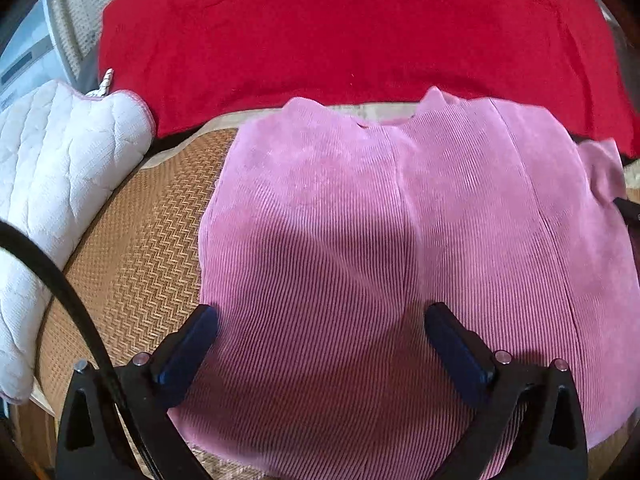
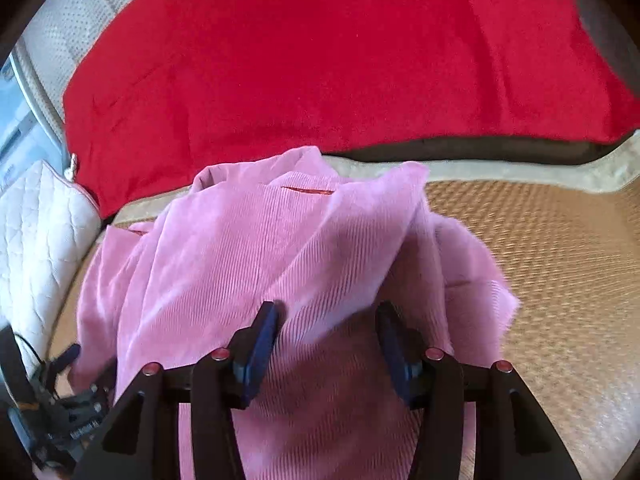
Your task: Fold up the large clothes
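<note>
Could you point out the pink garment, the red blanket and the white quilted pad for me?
pink corduroy garment [image 1: 400,220]: left wrist view, flat middle.
red blanket [image 1: 340,32]: left wrist view, centre.
white quilted pad [image 1: 60,152]: left wrist view, quilted top.

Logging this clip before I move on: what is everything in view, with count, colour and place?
garment: one, pink corduroy, spread on the mat, right part bunched up.
blanket: one, red, behind the garment.
mat: one, tan woven, under the garment.
quilted pad: one, white, left of the mat.
cable: one, black, by the left gripper.
left gripper: one, black with blue pads, wide open above the garment.
right gripper: one, same colours, open, garment folds between its fingers, pads not pressing.
</note>
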### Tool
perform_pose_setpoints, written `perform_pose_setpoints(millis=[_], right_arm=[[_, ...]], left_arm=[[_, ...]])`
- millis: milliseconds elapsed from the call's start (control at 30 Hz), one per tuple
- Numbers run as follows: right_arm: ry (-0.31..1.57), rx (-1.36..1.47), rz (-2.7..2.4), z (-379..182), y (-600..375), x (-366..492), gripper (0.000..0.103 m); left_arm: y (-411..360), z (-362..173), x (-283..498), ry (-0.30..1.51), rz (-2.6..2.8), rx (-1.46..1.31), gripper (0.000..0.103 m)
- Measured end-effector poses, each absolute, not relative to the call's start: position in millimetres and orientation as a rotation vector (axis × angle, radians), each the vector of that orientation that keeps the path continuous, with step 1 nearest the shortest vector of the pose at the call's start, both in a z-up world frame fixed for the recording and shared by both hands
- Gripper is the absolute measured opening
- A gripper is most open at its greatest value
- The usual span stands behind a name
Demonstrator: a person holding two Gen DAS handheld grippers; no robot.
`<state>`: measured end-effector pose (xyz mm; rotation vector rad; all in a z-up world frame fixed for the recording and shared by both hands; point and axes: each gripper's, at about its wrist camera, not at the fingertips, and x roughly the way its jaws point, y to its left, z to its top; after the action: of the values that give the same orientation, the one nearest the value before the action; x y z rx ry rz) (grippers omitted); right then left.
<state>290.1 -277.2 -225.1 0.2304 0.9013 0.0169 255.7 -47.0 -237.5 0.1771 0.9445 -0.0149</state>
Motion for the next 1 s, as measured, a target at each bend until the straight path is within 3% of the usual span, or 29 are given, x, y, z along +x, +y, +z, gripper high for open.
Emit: perform_pose_setpoints(millis=[333, 567, 733, 1000], right_arm=[[0.876, 0.086, 0.056, -208, -240, 229, 0.055], [0.924, 0.036, 0.055, -235, -232, 220, 0.056], [0.880, 0.167, 0.147, -218, -244, 216, 0.056], [0.811, 0.122, 0.167, -197, -219, 211, 0.056]], left_arm=[[-34, -197, 228, 0.790, -0.009, 0.172, 0.103], [-43, -231, 242, 0.917, -0.019, 0.184, 0.103], [-37, -210, 237, 0.854, -0.038, 0.110, 0.103], [-36, -182, 225, 0.732, -0.056, 0.096, 0.103]])
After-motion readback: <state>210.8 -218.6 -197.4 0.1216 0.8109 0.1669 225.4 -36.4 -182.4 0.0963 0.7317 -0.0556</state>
